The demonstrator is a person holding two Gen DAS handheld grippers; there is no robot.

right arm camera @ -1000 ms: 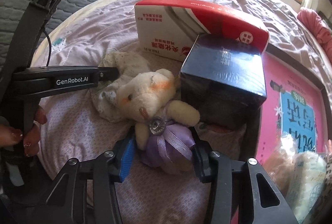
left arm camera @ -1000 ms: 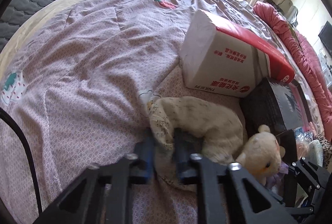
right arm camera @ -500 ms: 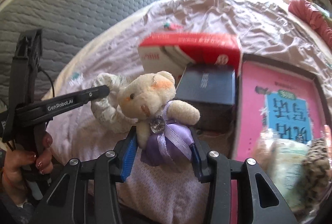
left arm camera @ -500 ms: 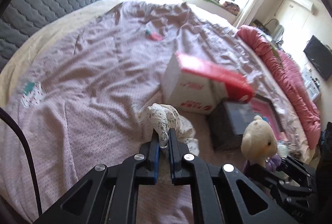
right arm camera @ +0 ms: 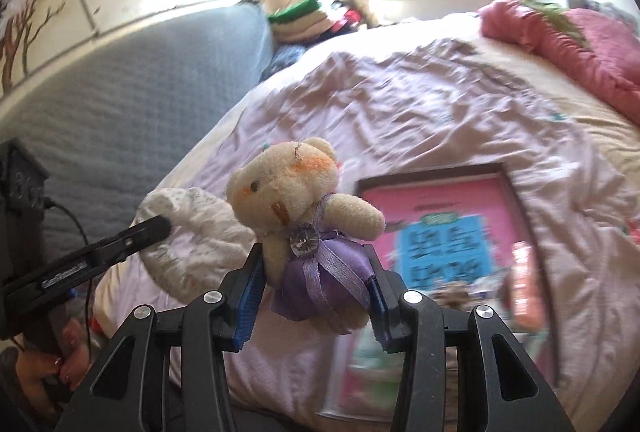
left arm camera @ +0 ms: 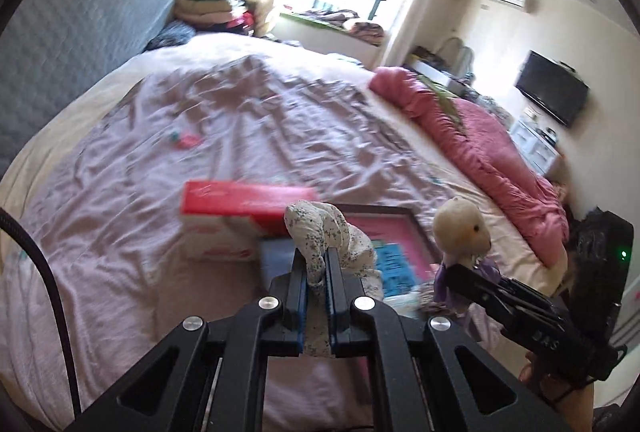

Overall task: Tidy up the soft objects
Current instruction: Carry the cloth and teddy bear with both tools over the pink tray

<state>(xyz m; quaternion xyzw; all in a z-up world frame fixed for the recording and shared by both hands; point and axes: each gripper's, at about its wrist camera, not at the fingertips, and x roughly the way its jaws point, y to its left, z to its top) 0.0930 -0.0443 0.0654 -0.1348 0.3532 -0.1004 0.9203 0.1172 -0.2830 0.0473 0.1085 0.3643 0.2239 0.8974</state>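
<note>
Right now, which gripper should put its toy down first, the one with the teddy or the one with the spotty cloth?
Probably the right. The right gripper grips the teddy bear only around its skirt, so it looks top-heavy. The left gripper pinches the floral cloth tightly, so it can likely wait.

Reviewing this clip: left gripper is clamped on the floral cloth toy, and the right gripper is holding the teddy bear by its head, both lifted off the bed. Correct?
Not quite. The right gripper holds the teddy bear by its purple dress, not its head; the right wrist view shows this. The left gripper is indeed clamped on the floral cloth toy, both lifted off the bed.
</note>
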